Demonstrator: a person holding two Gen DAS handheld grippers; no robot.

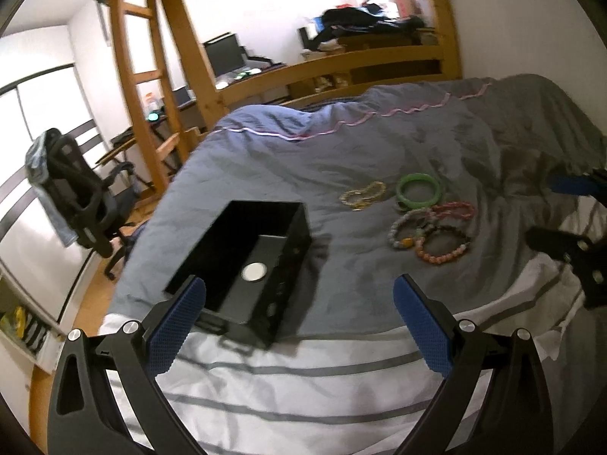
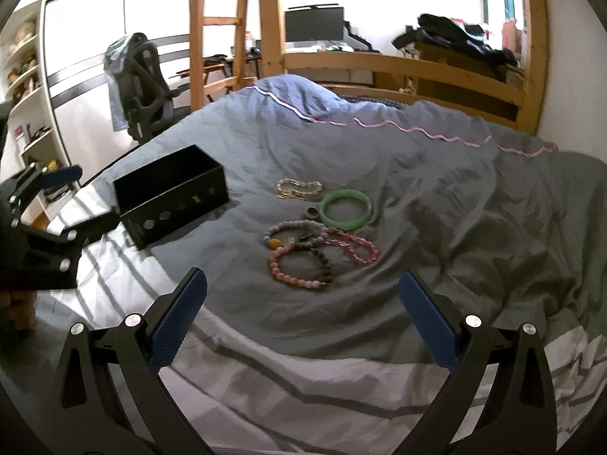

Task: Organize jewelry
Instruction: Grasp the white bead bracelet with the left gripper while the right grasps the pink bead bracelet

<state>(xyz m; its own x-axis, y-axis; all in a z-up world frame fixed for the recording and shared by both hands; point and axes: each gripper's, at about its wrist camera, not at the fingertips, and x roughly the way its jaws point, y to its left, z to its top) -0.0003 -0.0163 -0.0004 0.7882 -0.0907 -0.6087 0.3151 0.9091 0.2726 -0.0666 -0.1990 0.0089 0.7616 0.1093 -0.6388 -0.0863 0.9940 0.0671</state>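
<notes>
One open black rectangular box [image 2: 170, 193], glossy, on the grey duvet [image 2: 436, 227], long axis running away leftward. Beside it, apart: one smooth green bangle [image 2: 346, 209], one gold chain bracelet [image 2: 299, 189], one pink beaded strand [image 2: 354, 247], two round-bead bracelets [image 2: 299, 265], one small ring [image 2: 312, 212]. Left gripper [image 1: 299, 326] and right gripper [image 2: 303, 322]: blue textured pads spread wide, holding nothing.

Bedroom: grey duvet [image 2: 436, 197] on wooden-framed bed [image 2: 436, 72], ladder [image 2: 218, 30], office chair [image 2: 146, 83], desk monitor [image 2: 314, 24], bright window light.
</notes>
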